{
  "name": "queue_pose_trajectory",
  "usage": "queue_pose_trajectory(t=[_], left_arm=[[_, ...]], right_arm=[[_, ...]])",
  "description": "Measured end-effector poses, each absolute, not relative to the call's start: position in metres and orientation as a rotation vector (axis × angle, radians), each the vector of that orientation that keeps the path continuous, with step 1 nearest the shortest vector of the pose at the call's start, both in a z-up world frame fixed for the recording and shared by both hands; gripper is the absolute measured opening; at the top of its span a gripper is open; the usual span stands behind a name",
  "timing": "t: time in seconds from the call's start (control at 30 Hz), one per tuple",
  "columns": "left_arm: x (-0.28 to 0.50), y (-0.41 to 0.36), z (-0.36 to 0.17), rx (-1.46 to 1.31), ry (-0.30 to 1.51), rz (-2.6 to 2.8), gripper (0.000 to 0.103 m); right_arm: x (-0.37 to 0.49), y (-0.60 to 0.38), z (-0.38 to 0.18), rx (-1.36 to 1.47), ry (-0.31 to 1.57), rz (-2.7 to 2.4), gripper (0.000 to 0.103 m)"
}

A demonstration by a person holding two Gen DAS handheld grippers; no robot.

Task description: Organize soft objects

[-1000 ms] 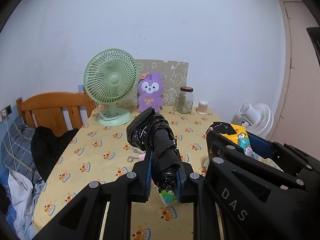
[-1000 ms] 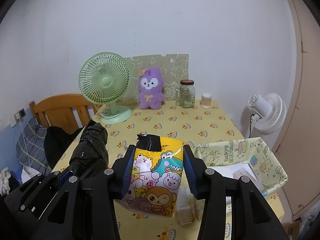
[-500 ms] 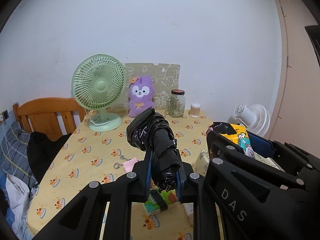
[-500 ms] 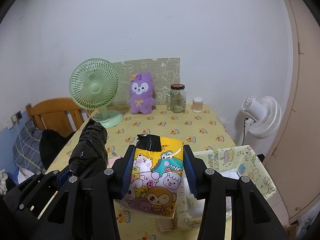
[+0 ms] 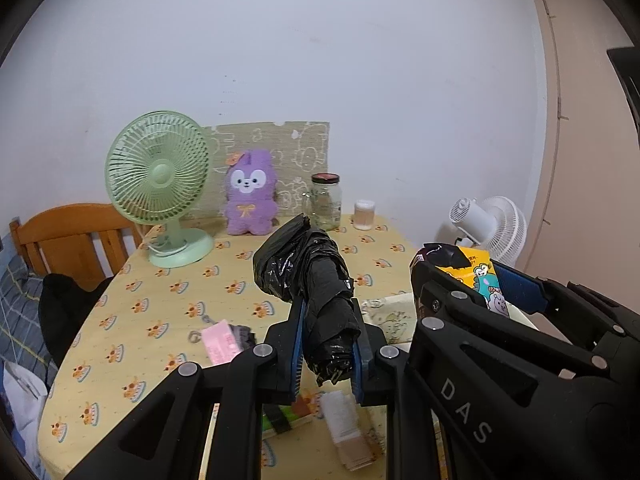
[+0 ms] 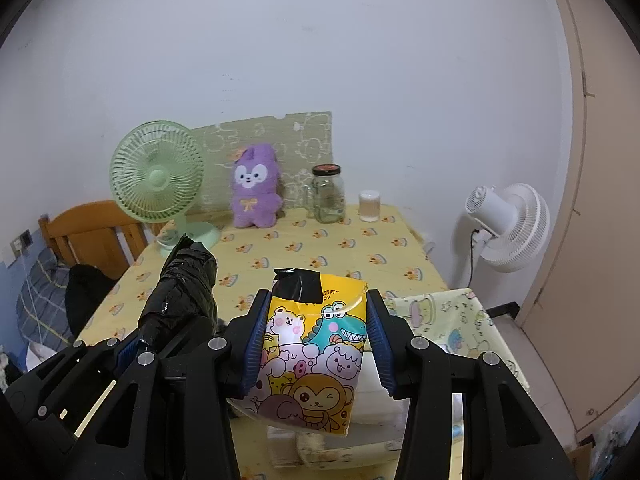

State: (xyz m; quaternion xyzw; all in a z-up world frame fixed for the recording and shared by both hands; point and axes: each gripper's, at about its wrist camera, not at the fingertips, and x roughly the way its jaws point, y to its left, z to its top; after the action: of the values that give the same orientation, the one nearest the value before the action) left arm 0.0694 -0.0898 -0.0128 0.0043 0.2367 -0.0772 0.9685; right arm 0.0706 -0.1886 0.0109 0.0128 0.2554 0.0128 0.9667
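From the left wrist, the left tool (image 5: 326,344) clamps a black plastic bundle (image 5: 310,280) held above the desk (image 5: 168,312), with bare cloth stretching toward the green fan (image 5: 158,176).

From the right wrist, the right tool (image 6: 316,344) grips a yellow cartoon bag (image 6: 314,352) over the desk's near right edge, above a patterned fabric bin (image 6: 452,312).

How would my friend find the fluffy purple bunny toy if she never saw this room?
Look at the far edge of the yellow table, against the wall. The purple bunny toy sits upright there, between the green fan and the glass jar. It is the only fuzzy thing there, with a white face and an orange bow.
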Motion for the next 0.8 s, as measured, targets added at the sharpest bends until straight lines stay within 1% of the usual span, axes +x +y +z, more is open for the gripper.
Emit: queue_pose_trajectory(t=[0.5, 0.8], left_arm=[[0.084, -0.130, -0.027, 0.028, 0.508, -0.214, 0.017], [0.091, -0.151, -0.036, 0.062, 0.541, -0.247, 0.017]], right_arm=[[0.078, -0.229, 0.000, 0.002, 0.507, -0.049, 0.050], [0.083, -0.252, -0.013, 0.039, 0.539, -0.076, 0.050]])
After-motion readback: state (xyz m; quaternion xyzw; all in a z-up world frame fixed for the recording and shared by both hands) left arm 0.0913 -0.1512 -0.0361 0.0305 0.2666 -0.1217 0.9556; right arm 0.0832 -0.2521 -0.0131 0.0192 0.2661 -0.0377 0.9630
